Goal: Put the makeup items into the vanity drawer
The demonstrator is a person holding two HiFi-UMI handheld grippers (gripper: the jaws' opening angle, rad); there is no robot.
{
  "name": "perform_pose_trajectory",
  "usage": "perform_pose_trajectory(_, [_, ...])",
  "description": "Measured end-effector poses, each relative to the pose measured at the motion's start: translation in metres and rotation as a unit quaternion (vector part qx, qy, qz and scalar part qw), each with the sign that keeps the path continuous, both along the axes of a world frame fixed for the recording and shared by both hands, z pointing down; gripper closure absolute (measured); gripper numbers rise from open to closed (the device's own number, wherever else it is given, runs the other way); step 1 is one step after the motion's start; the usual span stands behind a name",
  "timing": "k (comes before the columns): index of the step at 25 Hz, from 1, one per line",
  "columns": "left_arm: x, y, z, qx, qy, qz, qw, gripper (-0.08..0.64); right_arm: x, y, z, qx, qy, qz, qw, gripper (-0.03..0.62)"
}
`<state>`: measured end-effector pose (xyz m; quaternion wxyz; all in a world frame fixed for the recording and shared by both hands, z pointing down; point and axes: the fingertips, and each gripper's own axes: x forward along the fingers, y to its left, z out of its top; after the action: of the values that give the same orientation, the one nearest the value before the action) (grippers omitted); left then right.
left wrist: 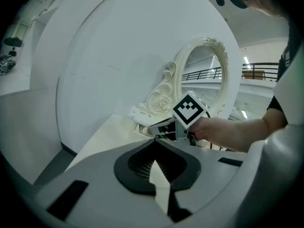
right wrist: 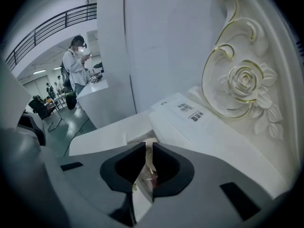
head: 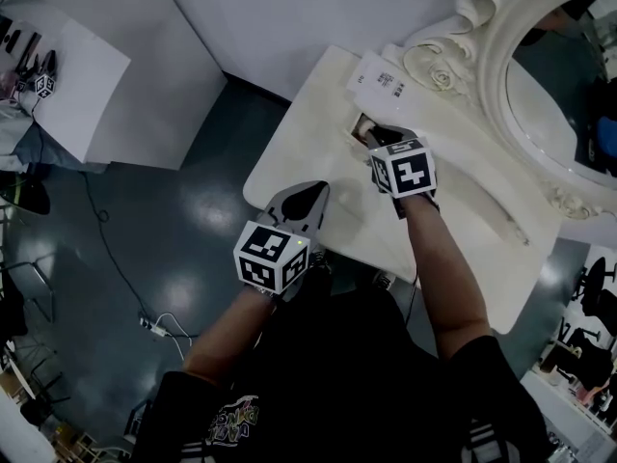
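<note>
Left hand-held gripper [left wrist: 154,141]: jaws pressed together, empty, above the front of white vanity desk [head: 318,95].
Right hand-held gripper [right wrist: 147,145]: pinching small pale makeup item [right wrist: 150,174].
Location: at dark drawer opening [head: 363,125], beside ornate white oval mirror [head: 492,66].

An oval mirror [head: 554,104] in an ornate cream frame stands at the back of the table [head: 482,249], with a carved rose [right wrist: 244,85] edged in gold at the frame's lower side. Flat white boxes [head: 381,80] with dark print lie just beside that carving. A white partition [head: 289,17] rises behind. On the dark glossy floor [head: 164,258] lies a white power strip [head: 154,328] on a thin cable. Further off, a person [right wrist: 76,63] stands near a white counter, under a balcony railing [right wrist: 47,27].
</note>
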<state>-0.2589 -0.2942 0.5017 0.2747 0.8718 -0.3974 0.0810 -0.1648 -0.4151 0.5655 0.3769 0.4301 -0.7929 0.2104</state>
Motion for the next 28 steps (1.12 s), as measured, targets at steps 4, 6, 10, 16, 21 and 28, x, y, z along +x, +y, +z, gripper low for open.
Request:
perform_pose_trajectory(4, [0.012, 0.003, -0.006, 0.006, 0.002, 0.013, 0.9999, 0.560, 0.012, 0.010, -0.023, 0.038, -0.036, 0.021, 0.998, 0.531])
perform_pose_trajectory(6, [0.023, 0.006, -0.008, 0.008, 0.003, 0.021, 0.9997, 0.560, 0.021, 0.016, -0.035, 0.053, -0.065, 0.037, 0.996, 0.531])
perform_pose_trajectory(10, [0.053, 0.016, -0.015, 0.016, 0.004, 0.056, 0.9983, 0.560, 0.054, 0.031, -0.071, 0.107, -0.138, 0.089, 0.981, 0.561])
perform_pose_trajectory(16, [0.101, 0.030, -0.030, 0.033, 0.003, 0.097, 0.9947, 0.560, 0.115, 0.076, -0.126, 0.169, -0.222, 0.156, 0.948, 0.563])
perform_pose_trajectory(21, [0.141, 0.053, -0.051, 0.049, -0.001, 0.115, 0.9921, 0.560, 0.162, 0.128, -0.155, 0.195, -0.223, 0.170, 0.940, 0.563])
perform_pose_trajectory(28, [0.204, 0.093, -0.068, 0.063, -0.004, 0.131, 0.9893, 0.560, 0.234, 0.195, -0.169, 0.212, -0.215, 0.193, 0.934, 0.563])
